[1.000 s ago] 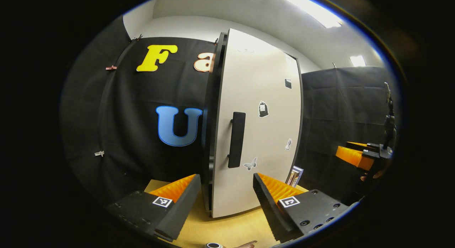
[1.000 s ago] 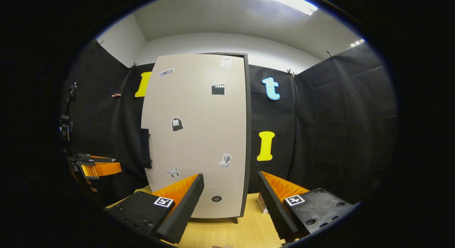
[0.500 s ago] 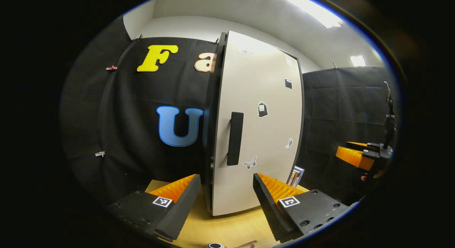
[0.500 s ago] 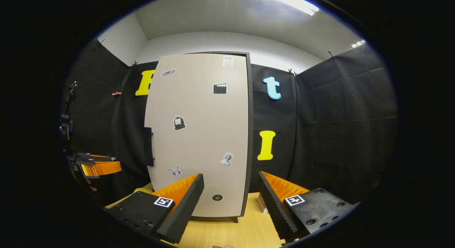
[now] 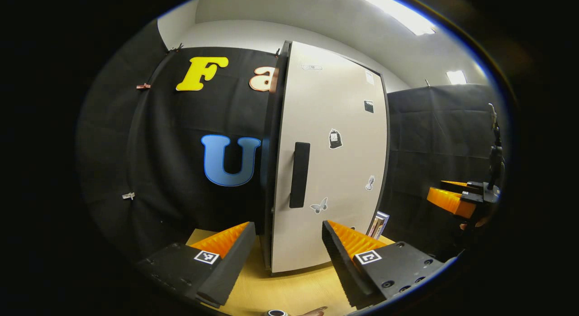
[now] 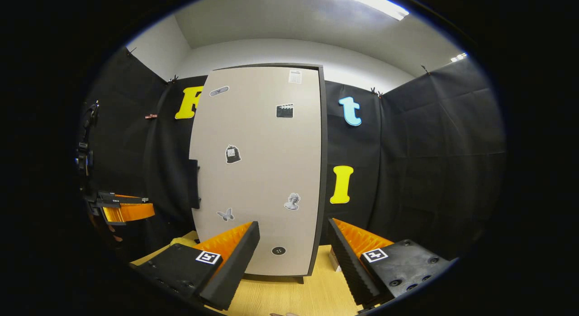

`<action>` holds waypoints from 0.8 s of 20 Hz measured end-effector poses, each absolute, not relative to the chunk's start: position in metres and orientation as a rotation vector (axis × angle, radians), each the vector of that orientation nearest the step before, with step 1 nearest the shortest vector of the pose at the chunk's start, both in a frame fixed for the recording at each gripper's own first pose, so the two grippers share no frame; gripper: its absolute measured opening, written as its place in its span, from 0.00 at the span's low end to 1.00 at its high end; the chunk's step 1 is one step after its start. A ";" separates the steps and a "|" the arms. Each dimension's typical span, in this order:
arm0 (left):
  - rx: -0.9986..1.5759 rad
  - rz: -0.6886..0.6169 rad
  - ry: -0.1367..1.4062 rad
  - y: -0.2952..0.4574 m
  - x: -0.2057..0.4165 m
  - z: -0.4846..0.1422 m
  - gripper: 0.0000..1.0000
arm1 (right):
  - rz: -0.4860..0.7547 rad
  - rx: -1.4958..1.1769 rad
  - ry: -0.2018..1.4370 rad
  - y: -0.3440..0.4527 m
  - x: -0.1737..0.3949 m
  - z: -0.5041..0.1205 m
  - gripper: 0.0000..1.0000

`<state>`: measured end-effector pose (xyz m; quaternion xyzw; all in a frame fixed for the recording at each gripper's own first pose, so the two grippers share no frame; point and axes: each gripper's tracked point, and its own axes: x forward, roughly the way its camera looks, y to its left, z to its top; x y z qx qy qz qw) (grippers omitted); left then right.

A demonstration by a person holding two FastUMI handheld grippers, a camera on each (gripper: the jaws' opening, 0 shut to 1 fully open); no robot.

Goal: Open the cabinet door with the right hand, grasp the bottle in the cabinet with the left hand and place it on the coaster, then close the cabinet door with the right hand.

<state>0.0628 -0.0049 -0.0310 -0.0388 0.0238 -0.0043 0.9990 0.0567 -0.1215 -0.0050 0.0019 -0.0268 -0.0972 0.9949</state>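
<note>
Cabinet door (image 6: 258,171): it stands flat against the tall cabinet on the wooden table (image 6: 280,298) ahead of you, pale and dotted with small stickers.
Handle (image 5: 299,174): a dark vertical bar near the door's left edge.
Your left gripper (image 5: 285,257): fingers spread wide with nothing between them, low over the table, pointing at the door's handle side.
Your right gripper (image 6: 294,257): fingers likewise apart and empty, facing the door front, clear of it.
Bottle (image 5: 274,313): just a rounded top at the bottom edge of the left gripper view.
</note>
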 end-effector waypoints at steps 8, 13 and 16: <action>-0.079 -0.004 0.043 0.000 0.064 -0.031 0.93 | -0.199 -0.010 -0.055 -0.120 0.060 -0.004 0.97; -0.068 -0.008 0.043 0.000 0.065 -0.032 0.93 | -0.199 0.001 -0.056 -0.120 0.062 -0.004 0.97; -0.062 -0.011 0.043 0.000 0.066 -0.032 0.93 | -0.202 -0.011 -0.050 -0.120 0.064 -0.006 0.98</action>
